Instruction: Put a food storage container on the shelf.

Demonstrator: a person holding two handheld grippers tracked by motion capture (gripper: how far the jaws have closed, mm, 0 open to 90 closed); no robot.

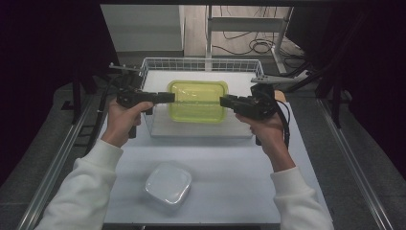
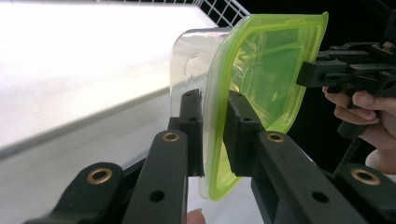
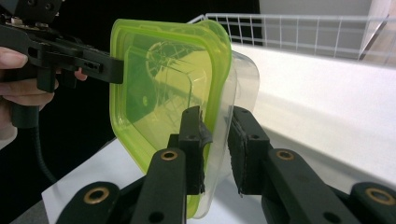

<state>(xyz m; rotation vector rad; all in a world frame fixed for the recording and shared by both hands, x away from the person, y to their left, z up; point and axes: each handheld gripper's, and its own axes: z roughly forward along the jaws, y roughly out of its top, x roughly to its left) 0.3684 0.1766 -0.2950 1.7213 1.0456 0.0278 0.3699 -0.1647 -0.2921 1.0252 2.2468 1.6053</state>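
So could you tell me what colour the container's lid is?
Translucent yellow-green lid, clearest in the left gripper view.

Setting: lab recording station. Evidence: black curtains (image 1: 48, 57) on both sides, aluminium rails (image 1: 57, 163) flanking a white table (image 1: 230, 191), metal frame (image 1: 249, 28) and loose floor cables (image 1: 253, 45) beyond the grippers.
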